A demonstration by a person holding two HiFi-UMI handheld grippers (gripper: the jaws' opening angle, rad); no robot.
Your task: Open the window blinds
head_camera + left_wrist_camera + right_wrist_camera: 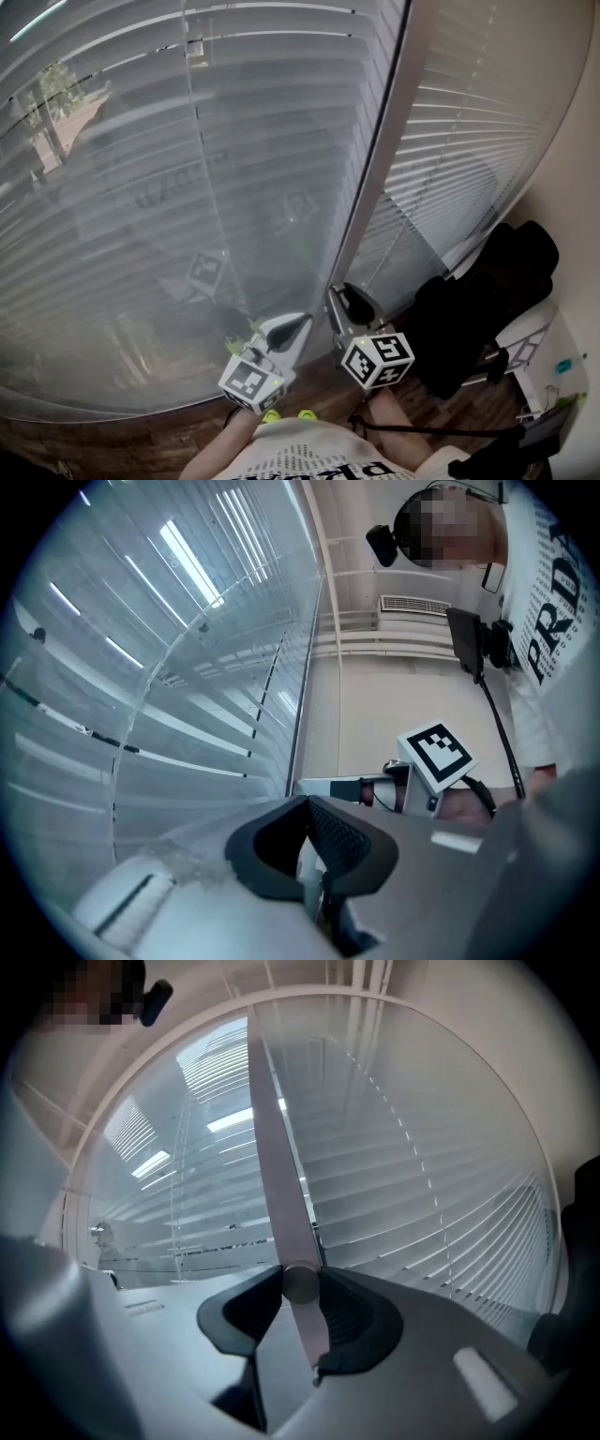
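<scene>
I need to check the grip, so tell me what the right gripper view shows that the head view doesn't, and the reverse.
Only the right gripper view: a grey rod running upright between the pads of the right gripper, which press on it. Only the head view: the left gripper beside the right one, and the wooden floor below. Both: the slatted blinds on the window.

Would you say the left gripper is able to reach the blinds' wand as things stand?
Probably yes: the left gripper sits just beside the right gripper, which grips the wand, and nothing visible lies between them.
</scene>
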